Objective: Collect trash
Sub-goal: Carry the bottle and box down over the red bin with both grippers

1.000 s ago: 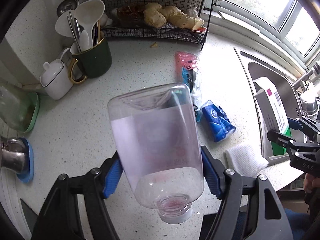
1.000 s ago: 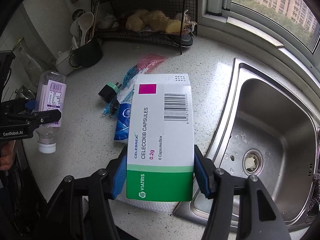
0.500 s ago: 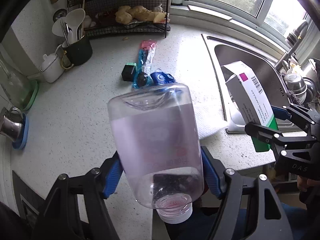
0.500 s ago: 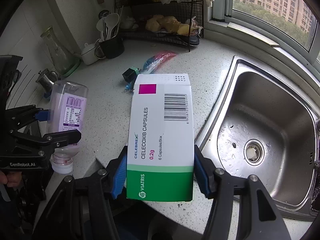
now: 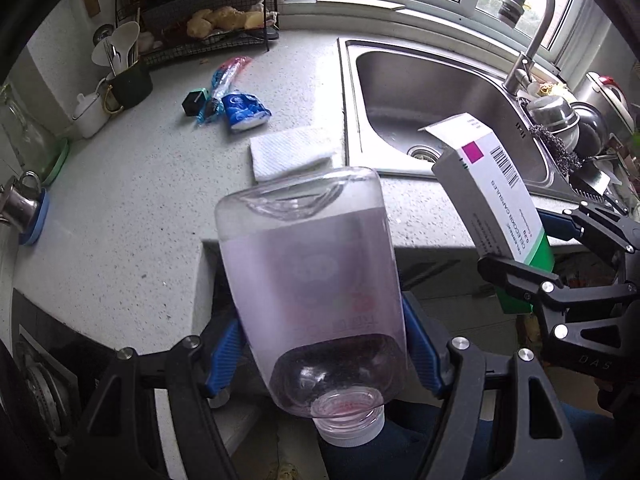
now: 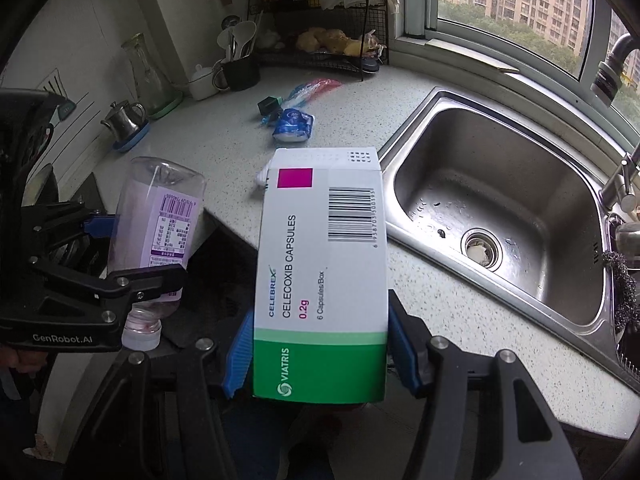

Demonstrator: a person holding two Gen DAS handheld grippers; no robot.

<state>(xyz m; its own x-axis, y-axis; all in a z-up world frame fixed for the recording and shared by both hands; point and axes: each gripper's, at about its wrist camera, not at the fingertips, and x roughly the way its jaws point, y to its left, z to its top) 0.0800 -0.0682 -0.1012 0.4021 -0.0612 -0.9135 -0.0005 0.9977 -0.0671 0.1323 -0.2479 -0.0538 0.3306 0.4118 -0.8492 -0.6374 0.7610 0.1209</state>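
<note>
Two grippers: each is clamped on one piece of trash, held off the counter's front edge.
Left wrist view, left gripper [image 5: 324,354]: blue pads squeeze a clear plastic bottle [image 5: 312,296], cap toward the camera.
Left wrist view, counter [image 5: 132,200]: folded white cloth [image 5: 290,152] beside the sink [image 5: 436,92]; blue wrapper [image 5: 244,110] farther back.
Right wrist view, right gripper [image 6: 320,354]: pads grip a white-and-green capsule box [image 6: 320,276] at its green end.
Right wrist view, bottle: held at left, purple label showing.
</note>
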